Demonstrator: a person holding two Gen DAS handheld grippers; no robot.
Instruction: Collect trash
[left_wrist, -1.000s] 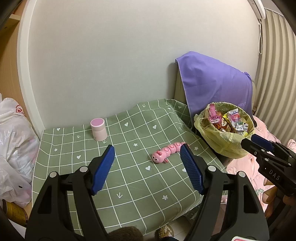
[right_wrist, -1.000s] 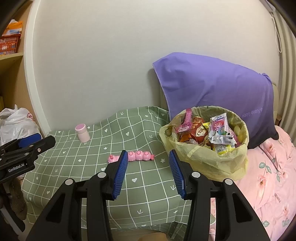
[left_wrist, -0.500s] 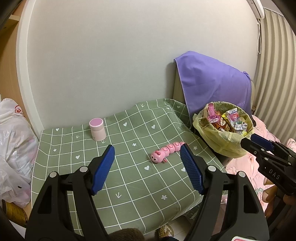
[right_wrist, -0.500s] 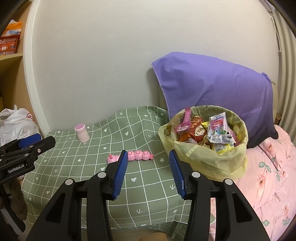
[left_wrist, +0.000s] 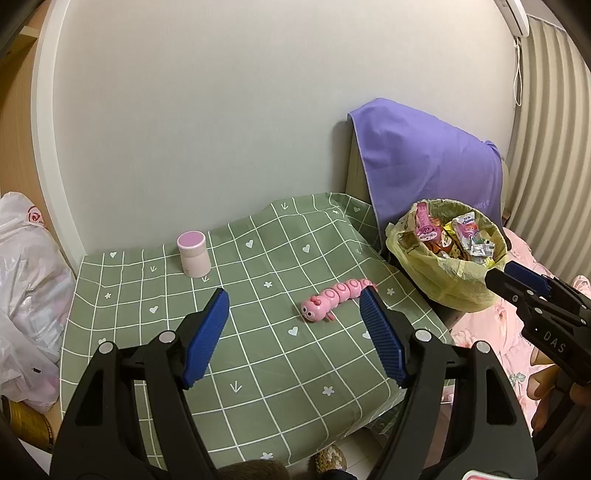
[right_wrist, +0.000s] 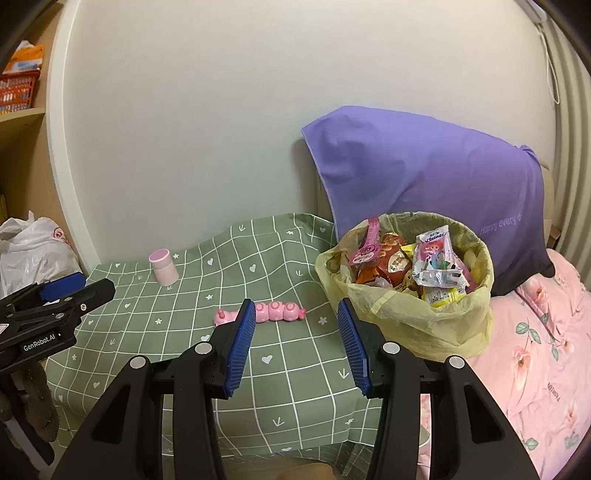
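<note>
A bin lined with a yellow bag (right_wrist: 413, 317) stands on the pink bed, right of the table, full of snack wrappers (right_wrist: 432, 258); it also shows in the left wrist view (left_wrist: 443, 280). My left gripper (left_wrist: 295, 317) is open and empty above the green checked tablecloth (left_wrist: 258, 362). My right gripper (right_wrist: 295, 328) is open and empty, just left of the bin. A pink caterpillar toy (left_wrist: 332, 299) lies on the cloth between the two; in the right wrist view the toy (right_wrist: 273, 312) is partly hidden by a finger.
A pink-lidded jar (left_wrist: 194, 254) stands at the table's back left. A purple pillow (right_wrist: 424, 177) leans on the wall behind the bin. White plastic bags (left_wrist: 26, 280) sit left of the table. The pink floral bedding (right_wrist: 535, 362) lies to the right.
Both grippers stay open and almost still. The left wrist view has drifted slightly, so the table and bin sit a little lower and left in frame.
</note>
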